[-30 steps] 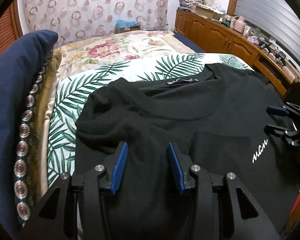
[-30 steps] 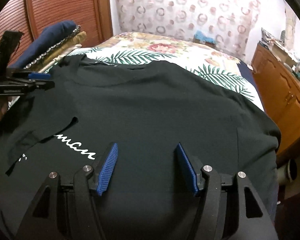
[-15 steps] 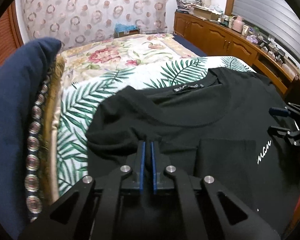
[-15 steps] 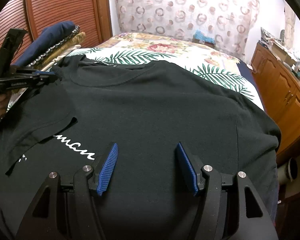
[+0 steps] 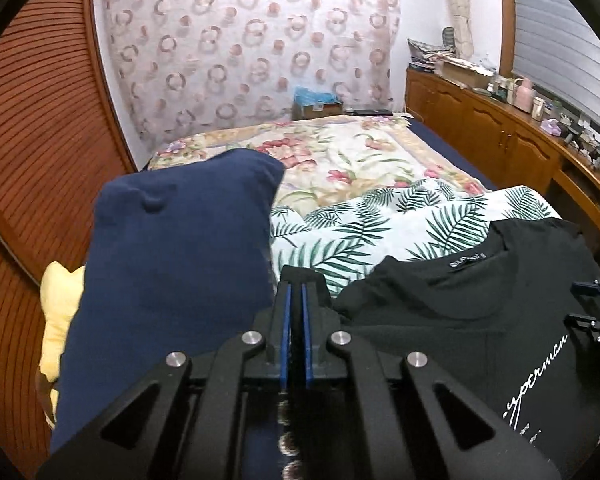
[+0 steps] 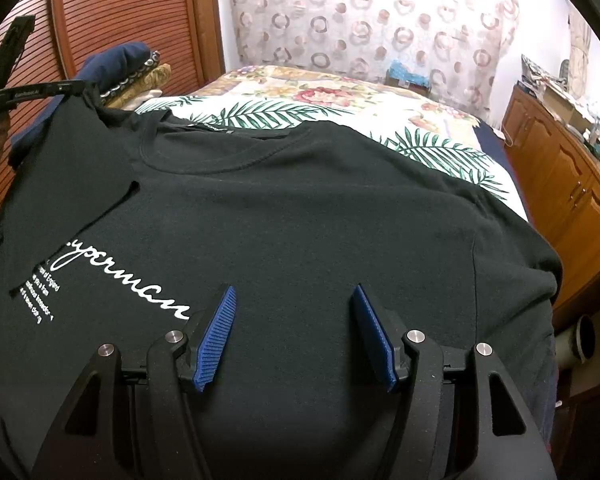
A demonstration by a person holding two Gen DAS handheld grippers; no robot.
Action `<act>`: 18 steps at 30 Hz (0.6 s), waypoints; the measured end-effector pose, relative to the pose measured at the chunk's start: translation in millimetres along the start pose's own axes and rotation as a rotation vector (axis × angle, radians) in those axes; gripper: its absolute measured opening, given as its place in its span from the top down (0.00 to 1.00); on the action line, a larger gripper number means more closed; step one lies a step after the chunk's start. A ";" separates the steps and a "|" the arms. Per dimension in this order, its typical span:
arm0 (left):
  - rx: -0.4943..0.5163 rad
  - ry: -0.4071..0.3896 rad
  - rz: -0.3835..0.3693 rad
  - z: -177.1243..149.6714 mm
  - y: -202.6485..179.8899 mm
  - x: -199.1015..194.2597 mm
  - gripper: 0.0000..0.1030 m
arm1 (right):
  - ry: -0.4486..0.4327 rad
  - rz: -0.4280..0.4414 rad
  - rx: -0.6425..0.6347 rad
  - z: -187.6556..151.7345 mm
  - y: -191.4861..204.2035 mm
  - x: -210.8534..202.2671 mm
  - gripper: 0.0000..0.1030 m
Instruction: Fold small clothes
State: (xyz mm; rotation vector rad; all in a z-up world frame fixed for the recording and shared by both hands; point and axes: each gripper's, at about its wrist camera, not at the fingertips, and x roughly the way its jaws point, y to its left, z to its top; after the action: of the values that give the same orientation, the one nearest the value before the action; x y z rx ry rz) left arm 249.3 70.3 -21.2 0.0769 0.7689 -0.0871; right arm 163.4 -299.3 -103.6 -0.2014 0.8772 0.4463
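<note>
We see the black T-shirt (image 6: 300, 208) spread across the bed (image 6: 440, 120). Our right gripper (image 6: 294, 320) hovers over it, jaws apart, while the left gripper (image 6: 76, 88) pinches its sleeve, lifted near the bed's left edge.

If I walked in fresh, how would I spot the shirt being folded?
Look at the bed with the white palm-leaf bedspread. Spread over its near end lies a black cotton T-shirt, round-necked, with white cursive lettering across the chest. It is the only black cloth there; the navy pillow beside it is plain.
</note>
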 end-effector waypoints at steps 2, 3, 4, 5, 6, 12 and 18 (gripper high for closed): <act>-0.013 -0.007 -0.012 -1.4 2.9 -3.0 0.97 | 0.000 0.000 0.000 0.2 0.4 0.1 0.39; -0.018 -0.014 -0.018 -2.6 2.6 -5.8 0.96 | 0.000 0.000 0.000 -0.2 -0.4 0.0 0.39; -0.020 -0.019 -0.022 -3.3 2.8 -7.8 0.96 | 0.000 0.000 0.000 0.4 0.7 0.2 0.39; -0.020 -0.030 -0.016 -4.3 2.1 -11.1 0.95 | 0.000 0.000 0.000 0.2 0.5 0.2 0.39; -0.018 -0.038 -0.011 -4.7 0.4 -14.2 0.93 | 0.000 0.000 0.000 0.0 0.3 0.1 0.39; 0.007 -0.065 -0.087 -25.4 -20.7 -36.7 0.87 | 0.000 0.000 0.000 -0.1 0.1 0.2 0.39; 0.037 -0.005 -0.176 -60.6 -56.3 -29.1 0.83 | 0.000 0.000 0.000 0.2 0.6 0.3 0.39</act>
State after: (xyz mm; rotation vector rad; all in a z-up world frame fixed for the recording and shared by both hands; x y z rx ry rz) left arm 180.7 21.9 -46.5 0.0442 0.7682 -0.2686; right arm 163.4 -298.6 -103.8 -0.2016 0.8770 0.4465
